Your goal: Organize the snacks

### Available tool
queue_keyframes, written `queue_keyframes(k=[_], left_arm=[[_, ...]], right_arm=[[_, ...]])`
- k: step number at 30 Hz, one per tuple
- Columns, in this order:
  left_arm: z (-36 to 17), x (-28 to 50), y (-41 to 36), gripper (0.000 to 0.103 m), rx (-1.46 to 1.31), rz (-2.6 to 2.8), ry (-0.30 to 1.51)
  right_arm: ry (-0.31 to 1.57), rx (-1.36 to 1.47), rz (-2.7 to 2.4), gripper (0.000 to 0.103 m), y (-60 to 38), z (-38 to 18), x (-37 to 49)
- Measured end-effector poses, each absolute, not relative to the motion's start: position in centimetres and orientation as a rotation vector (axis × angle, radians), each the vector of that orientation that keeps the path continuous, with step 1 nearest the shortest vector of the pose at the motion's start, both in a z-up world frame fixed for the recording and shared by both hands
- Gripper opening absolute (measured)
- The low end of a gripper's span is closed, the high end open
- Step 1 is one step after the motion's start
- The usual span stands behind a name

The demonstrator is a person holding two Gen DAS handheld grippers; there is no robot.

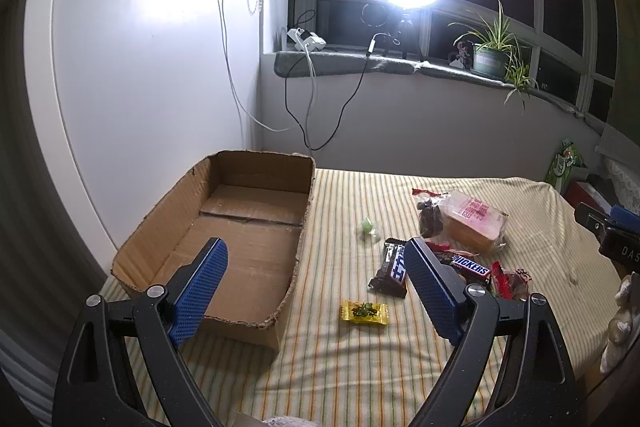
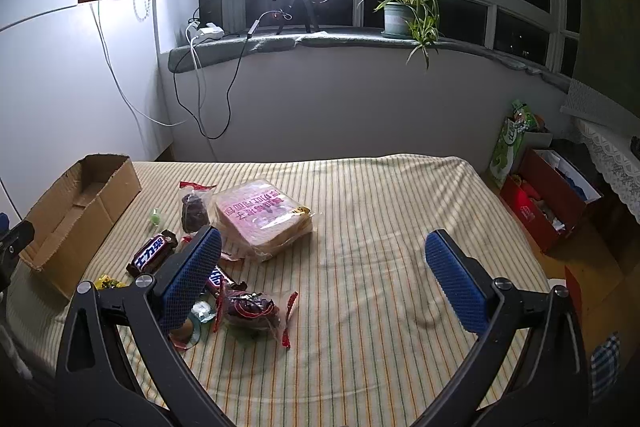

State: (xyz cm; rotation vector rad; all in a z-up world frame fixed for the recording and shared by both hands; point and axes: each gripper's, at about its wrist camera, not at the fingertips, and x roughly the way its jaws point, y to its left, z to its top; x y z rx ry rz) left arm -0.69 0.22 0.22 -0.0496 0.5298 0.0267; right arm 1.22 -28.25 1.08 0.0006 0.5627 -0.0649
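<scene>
Striped bedding covers the bed (image 2: 380, 227), above which the left claw (image 1: 316, 267) and the right claw (image 2: 322, 251) both hang spread wide, gripping nothing. Beside the empty cardboard box (image 1: 224, 227), well apart from it, lies the snack pile: a yellow candy (image 1: 364, 311), a Snickers bar (image 1: 394, 269), and a wrapped bread pack (image 2: 262, 219) farthest from the box.

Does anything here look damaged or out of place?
The box has ragged, torn rims with its flaps gone, and it holds nothing. The snacks lie loose on the bedspread beside it.
</scene>
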Motion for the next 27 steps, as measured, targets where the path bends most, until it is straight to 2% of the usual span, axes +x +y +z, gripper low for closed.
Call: queue_keyframes(k=[27], left_arm=[[0.03,-0.79,0.22,0.090,-0.047,0.025,0.530]], right_arm=[[0.562,-0.004,-0.059,0.103,-27.91,1.04,1.01]])
